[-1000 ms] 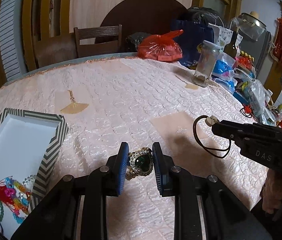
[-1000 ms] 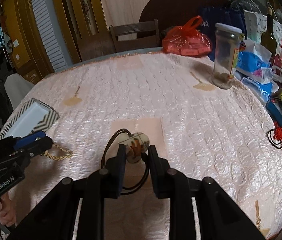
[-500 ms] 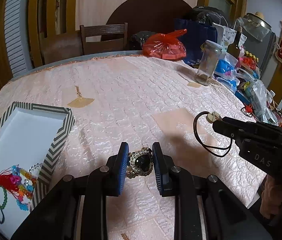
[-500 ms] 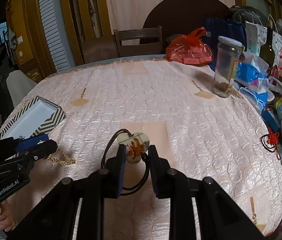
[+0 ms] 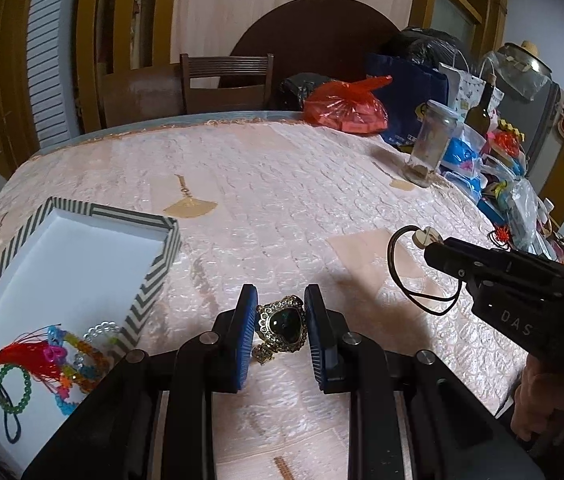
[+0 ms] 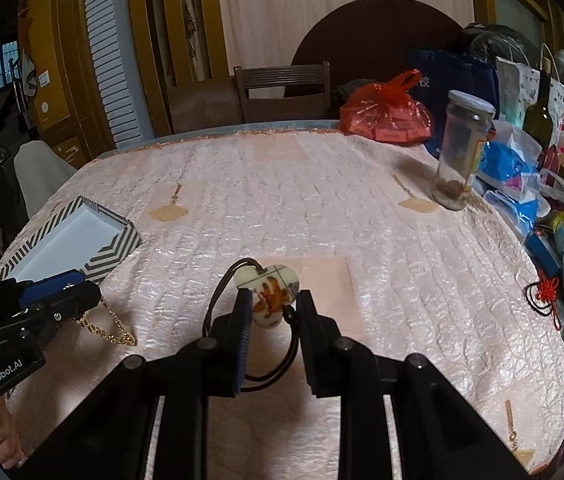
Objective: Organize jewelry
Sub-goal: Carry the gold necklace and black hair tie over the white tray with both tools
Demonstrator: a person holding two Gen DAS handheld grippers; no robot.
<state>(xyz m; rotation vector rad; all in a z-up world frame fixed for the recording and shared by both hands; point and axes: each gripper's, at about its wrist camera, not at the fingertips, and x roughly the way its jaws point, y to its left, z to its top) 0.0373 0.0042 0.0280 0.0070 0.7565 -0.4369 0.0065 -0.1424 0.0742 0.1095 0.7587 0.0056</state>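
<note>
The left gripper [image 5: 280, 322] is clamping a gold heart-shaped pendant with a dark green stone [image 5: 282, 325], just right of the striped box [image 5: 150, 284]. The right gripper [image 6: 270, 312] is pinching a cream painted pendant [image 6: 268, 294], its brown cord [image 6: 218, 304] dangling, farther right of that box above the tabletop [image 6: 321, 208].

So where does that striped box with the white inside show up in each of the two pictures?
Left wrist view: the striped box fills the lower left, with colourful bracelets in its near end.
Right wrist view: the same box sits at mid-left, behind the left gripper.
Shared landmark: the glass jar at the table's right edge.
</note>
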